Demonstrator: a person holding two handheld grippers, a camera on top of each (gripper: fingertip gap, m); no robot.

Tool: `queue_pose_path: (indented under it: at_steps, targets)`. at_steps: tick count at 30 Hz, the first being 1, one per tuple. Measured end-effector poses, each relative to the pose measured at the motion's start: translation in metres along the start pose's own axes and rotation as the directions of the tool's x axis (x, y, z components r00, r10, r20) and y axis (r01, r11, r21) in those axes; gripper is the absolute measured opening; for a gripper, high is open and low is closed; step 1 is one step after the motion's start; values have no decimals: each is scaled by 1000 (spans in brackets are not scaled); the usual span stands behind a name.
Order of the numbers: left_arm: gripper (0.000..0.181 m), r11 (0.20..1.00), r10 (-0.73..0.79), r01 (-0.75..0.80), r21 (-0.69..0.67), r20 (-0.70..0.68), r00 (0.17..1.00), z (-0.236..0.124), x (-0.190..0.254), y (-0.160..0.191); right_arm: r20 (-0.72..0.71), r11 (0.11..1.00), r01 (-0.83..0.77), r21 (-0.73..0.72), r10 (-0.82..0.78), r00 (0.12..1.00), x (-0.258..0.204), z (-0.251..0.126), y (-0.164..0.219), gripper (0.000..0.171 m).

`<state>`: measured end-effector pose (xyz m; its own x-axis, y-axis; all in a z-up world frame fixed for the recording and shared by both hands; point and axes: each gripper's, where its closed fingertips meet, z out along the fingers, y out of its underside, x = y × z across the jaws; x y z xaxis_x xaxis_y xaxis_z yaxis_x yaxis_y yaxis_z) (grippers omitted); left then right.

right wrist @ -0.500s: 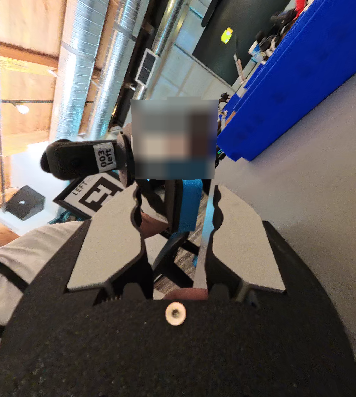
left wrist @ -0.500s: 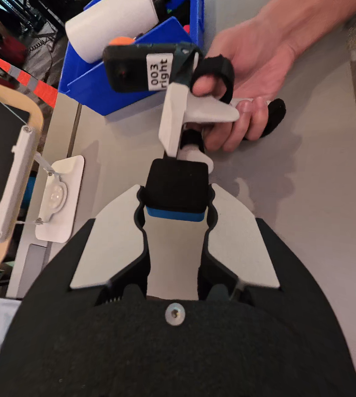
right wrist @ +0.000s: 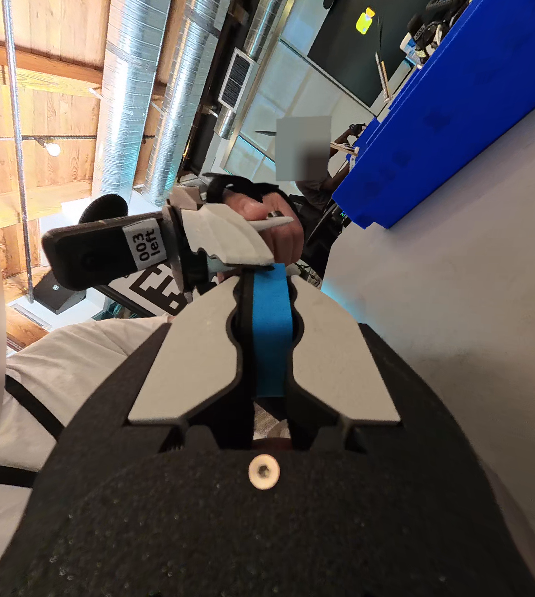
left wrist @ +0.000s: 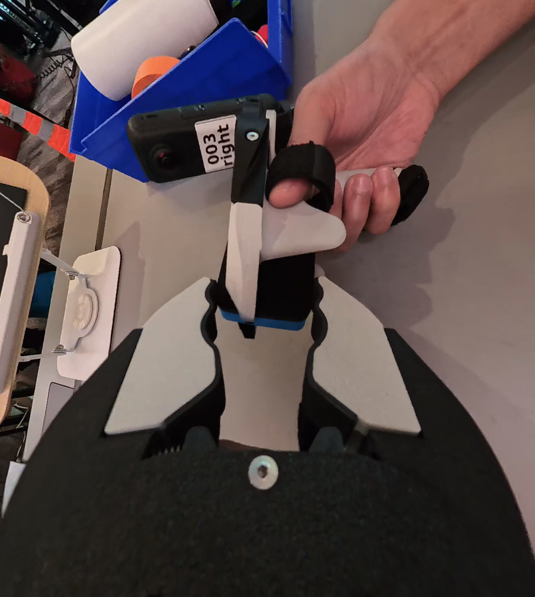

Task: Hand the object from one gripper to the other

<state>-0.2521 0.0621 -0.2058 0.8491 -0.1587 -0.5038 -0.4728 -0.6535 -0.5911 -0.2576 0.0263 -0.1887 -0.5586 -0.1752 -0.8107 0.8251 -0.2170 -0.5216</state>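
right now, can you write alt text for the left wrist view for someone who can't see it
The left tongs grip a black block with a blue base above a grey table, while the right tongs, held in a person's hand, reach down over the block. A blue bin holding a white roll sits behind.

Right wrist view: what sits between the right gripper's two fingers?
The black-and-blue block fills the gap between the right gripper fingers, its far end meeting the left gripper. The right wrist view shows this.
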Motion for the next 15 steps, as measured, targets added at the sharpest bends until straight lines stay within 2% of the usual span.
queue_pose_path:
  at_steps: [4, 7, 9, 11, 15]
  targets:
    - [64, 993, -101, 98, 67, 39, 994, -8, -4, -5, -80, 999, 42, 12, -40, 996, 7, -9, -6, 24]
    - [65, 941, -329, 314, 123, 124, 936, -18, -13, 3, -239, 985, 170, -24, -171, 956, 19, -23, -12, 24]
    - [64, 847, -531, 509, 151, 198, 824, -23, -14, 23, -364, 953, 292, -79, -300, 882, 27, -33, -19, 24]
    - [58, 737, -676, 640, 217, 201, 709, -27, 1, 35, -471, 899, 410, -157, -432, 769, 30, -44, -27, 22]
    - [57, 607, -793, 760, 233, 239, 560, -35, 44, 57, -569, 790, 522, -321, -601, 561, 15, -58, -47, 24]
